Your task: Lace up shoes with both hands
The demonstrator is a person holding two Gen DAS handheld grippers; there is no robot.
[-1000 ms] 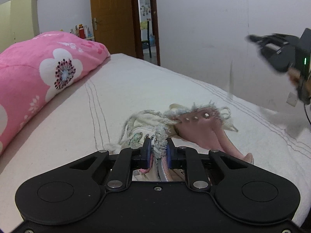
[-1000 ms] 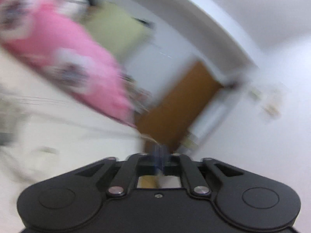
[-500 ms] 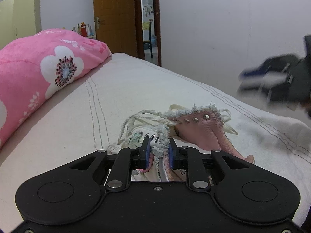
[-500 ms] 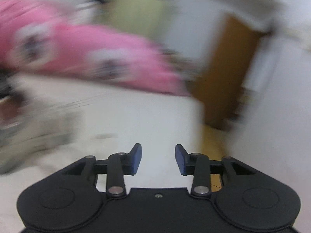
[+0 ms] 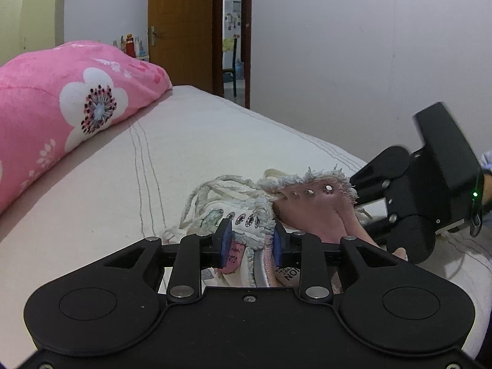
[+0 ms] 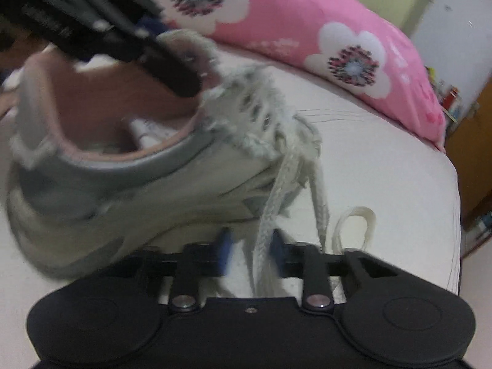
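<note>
A worn grey and white shoe (image 6: 129,181) with a pink lining and frayed eyelet flaps lies on the bed. In the left wrist view the shoe (image 5: 307,209) is right ahead. My left gripper (image 5: 250,241) is open, its jaws standing either side of the eyelet flap with metal eyelets (image 5: 243,220). My right gripper (image 6: 250,247) is open low beside the shoe, with a loose white lace (image 6: 270,221) hanging between its jaws. The right gripper also shows in the left wrist view (image 5: 418,196), just right of the shoe. The left gripper (image 6: 101,21) reaches over the shoe's opening.
A pink flowered quilt (image 5: 61,113) lies along the left of the bed (image 5: 215,141). The quilt also shows in the right wrist view (image 6: 338,46). The bed edge (image 6: 455,184) drops off to the right. A brown door (image 5: 181,27) and a white wall stand behind.
My left gripper has opened from shut on the eyelet flap to wide around it. My right gripper has swung down from the air to the shoe's side, open, with the lace between its jaws.
</note>
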